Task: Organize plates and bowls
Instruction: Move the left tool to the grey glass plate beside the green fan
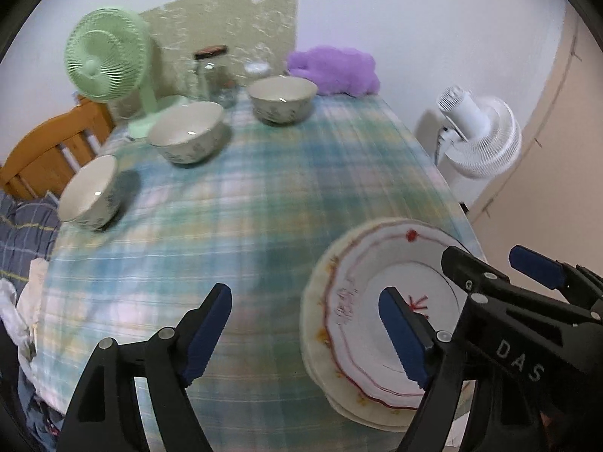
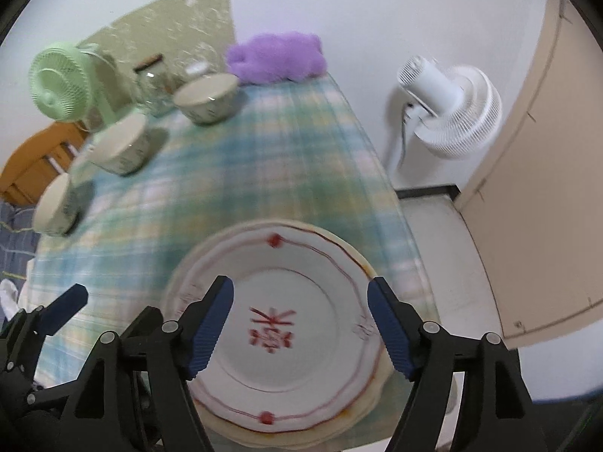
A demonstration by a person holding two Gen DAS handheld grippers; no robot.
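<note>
A stack of plates [image 2: 286,286] with red trim and a red character lies at the near right of the table; it also shows in the left wrist view [image 1: 361,263]. Three cream bowls stand apart along the far left: a near one [image 1: 90,194], a middle one [image 1: 186,132] and a far one [image 1: 282,98]. My left gripper [image 1: 307,333] is open and empty over the cloth just left of the stack. My right gripper [image 2: 301,327] is open and empty above the top plate.
A checked cloth [image 1: 233,203] covers the table. A green desk fan [image 1: 107,54], glass jars [image 1: 213,71] and a purple plush [image 1: 335,67] stand at the far edge. A white floor fan [image 2: 448,105] stands right of the table. A wooden chair [image 1: 45,154] is at left.
</note>
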